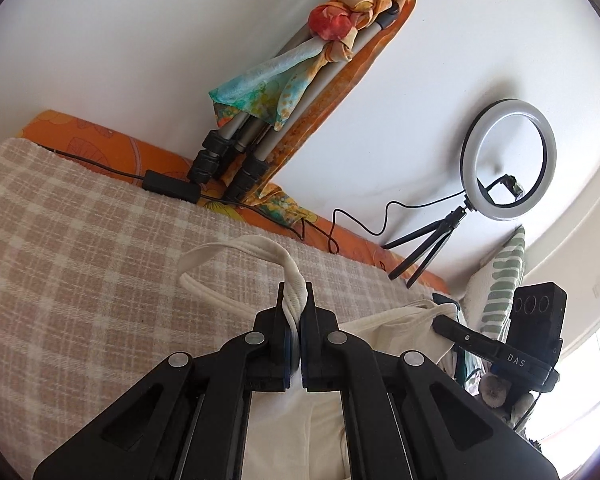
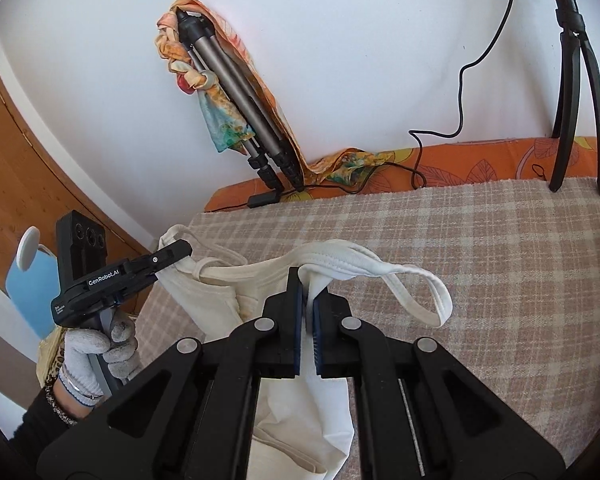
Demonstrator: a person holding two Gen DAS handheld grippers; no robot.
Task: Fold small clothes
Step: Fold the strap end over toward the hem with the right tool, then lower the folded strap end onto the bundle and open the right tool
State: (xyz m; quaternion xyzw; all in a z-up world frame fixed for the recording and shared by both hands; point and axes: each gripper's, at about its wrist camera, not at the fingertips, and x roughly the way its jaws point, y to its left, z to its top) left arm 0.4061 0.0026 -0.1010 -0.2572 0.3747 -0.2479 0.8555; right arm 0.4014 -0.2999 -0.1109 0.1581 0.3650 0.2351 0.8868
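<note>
The checked blanket [image 2: 480, 248] covers the bed. The white top [image 2: 300, 420] hangs above the blanket's near edge, held up at its two straps. The left gripper [image 1: 294, 300] pinches one strap tight. The right gripper [image 2: 307, 292] pinches the other. Pulling apart too hard could make a thin strap slip out, and the top would drop in a heap.

There's a checked beige blanket [image 2: 480, 248] spread over an orange leaf-print mattress [image 2: 472, 164] against a white wall [image 1: 140, 40]. A folded grey tripod [image 1: 256, 128] leans on that wall with a colourful scarf [image 1: 364, 4] knotted round its top. A ring light [image 1: 509, 159] on a mini tripod stands at the blanket's far edge, cable [image 1: 360, 220] trailing. There's also a black power adapter [image 1: 171, 185], a striped cushion [image 1: 504, 280], and a wooden door [image 2: 24, 168].
</note>
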